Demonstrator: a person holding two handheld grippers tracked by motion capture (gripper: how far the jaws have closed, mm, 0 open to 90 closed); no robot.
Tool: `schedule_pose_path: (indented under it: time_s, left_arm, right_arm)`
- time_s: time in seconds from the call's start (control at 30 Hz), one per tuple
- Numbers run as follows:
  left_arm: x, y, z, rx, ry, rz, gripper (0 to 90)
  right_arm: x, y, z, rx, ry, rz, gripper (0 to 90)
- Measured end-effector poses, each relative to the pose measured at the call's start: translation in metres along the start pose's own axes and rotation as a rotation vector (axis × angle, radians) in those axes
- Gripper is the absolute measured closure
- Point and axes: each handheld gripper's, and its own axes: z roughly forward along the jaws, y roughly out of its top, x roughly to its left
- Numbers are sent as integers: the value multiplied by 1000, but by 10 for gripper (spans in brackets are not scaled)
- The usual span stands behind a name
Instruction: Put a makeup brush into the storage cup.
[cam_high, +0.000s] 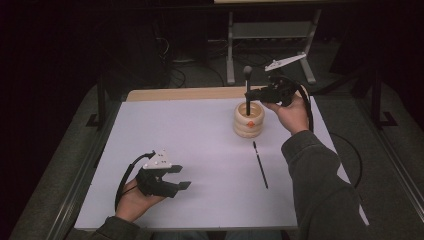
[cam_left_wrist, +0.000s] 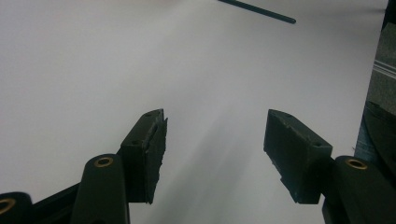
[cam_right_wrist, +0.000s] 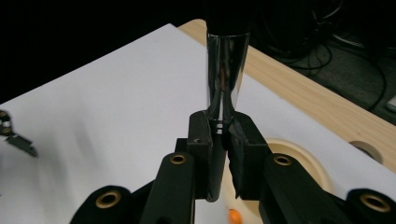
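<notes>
A stack of pale wooden rings (cam_high: 248, 121) with an orange mark stands on the white sheet (cam_high: 200, 150), right of centre toward the back. An upright black rod (cam_high: 247, 92) with a ball top runs down into the stack's hole. My right gripper (cam_high: 251, 93) is shut on the rod's shaft from the right. In the right gripper view, the glossy rod (cam_right_wrist: 226, 70) rises between the pressed pads of my right gripper (cam_right_wrist: 223, 125), with a wooden ring (cam_right_wrist: 292, 151) below. My left gripper (cam_high: 183, 177) rests low at the front left, open with nothing between its fingers (cam_left_wrist: 149, 140).
A thin black stick (cam_high: 260, 165) lies loose on the sheet in front of the rings, and it also crosses the top of the left gripper view (cam_left_wrist: 261, 10). A wooden table edge (cam_high: 180, 94) runs along the back. Dark floor, cables and a metal stand lie beyond.
</notes>
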Motion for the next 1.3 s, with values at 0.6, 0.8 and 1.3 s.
schedule_pose_path:
  time_s: [0.6,0.8,1.3]
  left_arm:
    - [1,0,0,3,-7,8,383]
    - [-1,0,1,-2,-11,-2,384]
    - [-2,0,0,-12,-3,-8,375]
  right_arm:
    - [-33,-7,13,14,-80,107,786]
    - [-36,-9,19,-7,-95,131,786]
    - [-36,-13,36,10,-108,146,786]
